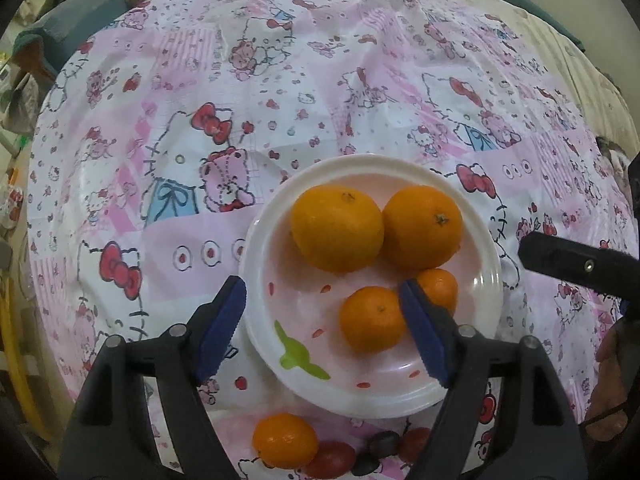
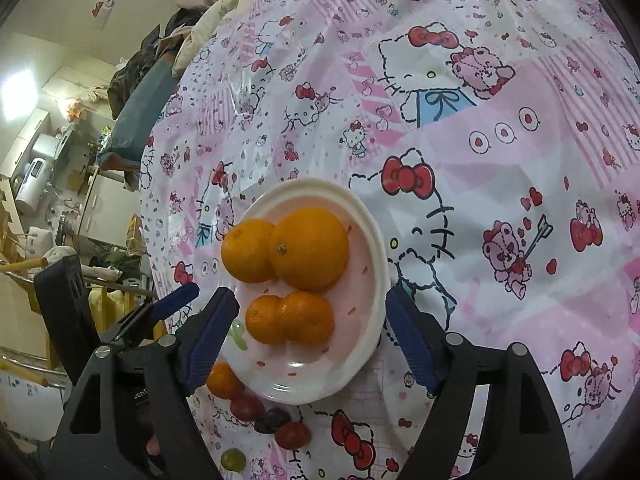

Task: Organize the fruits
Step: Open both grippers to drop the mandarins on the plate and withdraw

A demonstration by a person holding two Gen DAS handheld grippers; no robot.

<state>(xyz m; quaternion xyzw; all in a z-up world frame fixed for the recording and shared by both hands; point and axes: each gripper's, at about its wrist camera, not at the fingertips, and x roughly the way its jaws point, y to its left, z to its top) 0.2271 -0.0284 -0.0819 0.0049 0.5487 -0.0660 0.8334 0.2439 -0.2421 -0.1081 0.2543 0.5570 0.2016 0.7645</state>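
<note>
The fruits were split between a plate (image 1: 490,280) and the cloth-covered surface (image 1: 200,120) beside it: on the plate sat two large oranges (image 1: 338,226), touching each other at about twelve o'clock, and two small tangerines (image 1: 372,318), touching each other nearer six o'clock. Off the plate, just past its six o'clock rim, lay a loose tangerine (image 1: 285,436), several dark red and purple grapes (image 1: 330,458) and, in the right wrist view, a green grape (image 2: 233,460). The left tongs (image 1: 324,328) stood wide apart and gripped nothing; one finger hung over the plate right beside the small tangerines and the other hung outside the rim at nine o'clock. The right tongs (image 2: 308,344) were likewise wide apart and empty, straddling the plate with the small tangerines between the fingers but not pressed. The likeliest trouble, as I judged it, was a finger clipping the plate's rim when either tongs dropped, tipping it and rolling the round fruit off. A nudge to the small tangerines could knock them into the oranges. The grapes looked soft and small, so a hard squeeze might burst them or pop them away across the slick, wrinkled cloth. With both tongs crowding one plate, they could also bump each other.
</note>
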